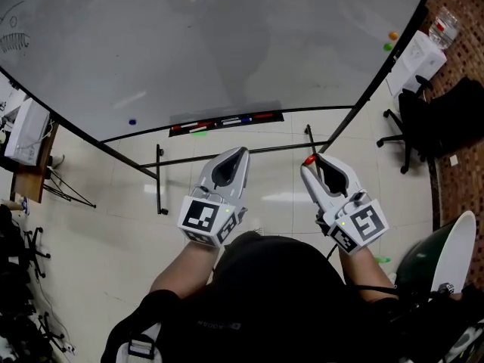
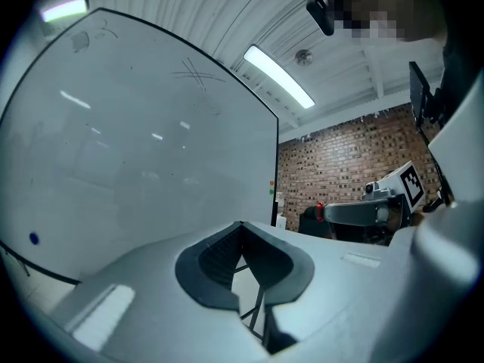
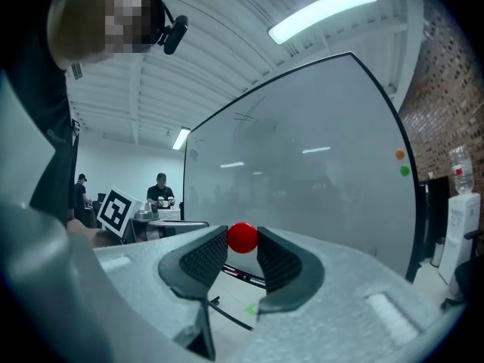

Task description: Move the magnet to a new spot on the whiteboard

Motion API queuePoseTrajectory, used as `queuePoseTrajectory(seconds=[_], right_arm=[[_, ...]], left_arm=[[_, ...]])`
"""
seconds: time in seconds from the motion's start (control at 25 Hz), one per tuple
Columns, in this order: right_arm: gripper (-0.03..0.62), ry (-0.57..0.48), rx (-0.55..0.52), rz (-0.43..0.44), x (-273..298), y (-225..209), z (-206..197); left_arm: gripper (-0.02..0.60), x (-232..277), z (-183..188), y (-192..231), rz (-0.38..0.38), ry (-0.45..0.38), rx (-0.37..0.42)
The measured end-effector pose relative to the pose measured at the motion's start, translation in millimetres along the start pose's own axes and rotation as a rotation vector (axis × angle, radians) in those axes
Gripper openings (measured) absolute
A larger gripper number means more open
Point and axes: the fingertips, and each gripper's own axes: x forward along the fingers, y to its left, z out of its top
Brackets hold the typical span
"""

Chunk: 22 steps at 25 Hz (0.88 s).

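A small red ball magnet (image 3: 243, 238) sits between the tips of my right gripper (image 3: 242, 231), which is shut on it. In the head view the magnet (image 1: 308, 159) shows at the tip of the right gripper (image 1: 311, 163), held in the air short of the whiteboard (image 1: 227, 44). The whiteboard (image 3: 318, 187) fills the space ahead of the right jaws. My left gripper (image 1: 240, 153) hangs beside the right one, level, also short of the board. Its jaws (image 2: 240, 225) meet at the tips with nothing between them.
A blue magnet (image 1: 132, 122) sticks low on the board's left; an orange (image 1: 392, 35) and a green magnet (image 1: 387, 47) sit at its right edge. A marker tray (image 1: 225, 122) runs along the bottom. An office chair (image 1: 423, 119) and a water dispenser (image 1: 420, 55) stand to the right.
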Motion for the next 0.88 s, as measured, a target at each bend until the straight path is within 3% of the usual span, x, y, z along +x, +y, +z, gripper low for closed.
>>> queuePoseTrajectory(seconds=[0.2,0.48,0.88], right_arm=[[0.11,0.031,0.016,0.026,-34.7,39.5,-11.5],[0.11,0.035,0.066,0.043,-64.8,80.2,-30.7],[0.11,0.026,0.018,0.144,-5.6,154.5,-35.1]], left_arm=[[0.015,-41.1,-13.3,-26.6,0.026,0.038,-0.029],[0.015,-105.4,-14.0,-52.4,0.073,0.053,-0.009],[0.015,-178.0,-11.6,20.9,0.19,0.037,0.005]])
